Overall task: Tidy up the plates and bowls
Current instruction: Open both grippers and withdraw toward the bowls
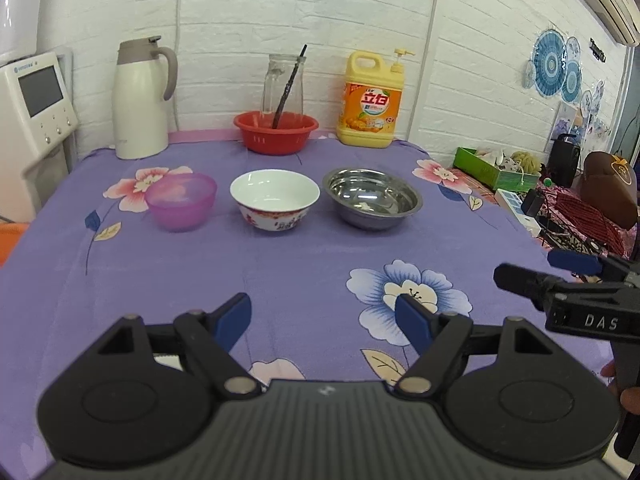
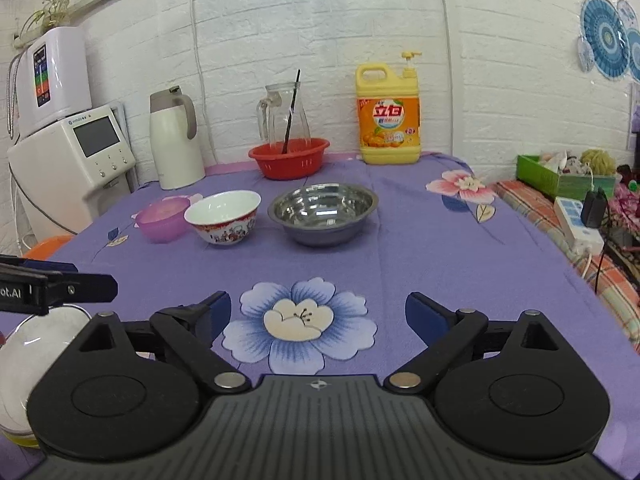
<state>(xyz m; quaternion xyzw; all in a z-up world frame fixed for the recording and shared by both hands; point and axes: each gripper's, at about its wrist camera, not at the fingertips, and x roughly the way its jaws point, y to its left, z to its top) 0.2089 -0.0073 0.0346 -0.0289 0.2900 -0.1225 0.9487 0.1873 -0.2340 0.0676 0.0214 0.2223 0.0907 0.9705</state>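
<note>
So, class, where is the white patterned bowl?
White patterned bowl: mid-table in both views, between the purple bowl and the steel bowl.

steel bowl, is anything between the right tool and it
Nothing visible. Only bare purple tablecloth lies between the open right tool and the steel bowl. The white patterned bowl sits apart to the steel bowl's left, off that path.

Left of the right gripper [image 2: 318, 316], its own body hides most of a white plate [image 2: 40, 344], which the frame edge also cuts. The yellow thing [image 2: 20, 438] under that plate cannot be identified. The left gripper [image 2: 60, 280] shows only 1 fingertip there.
</note>
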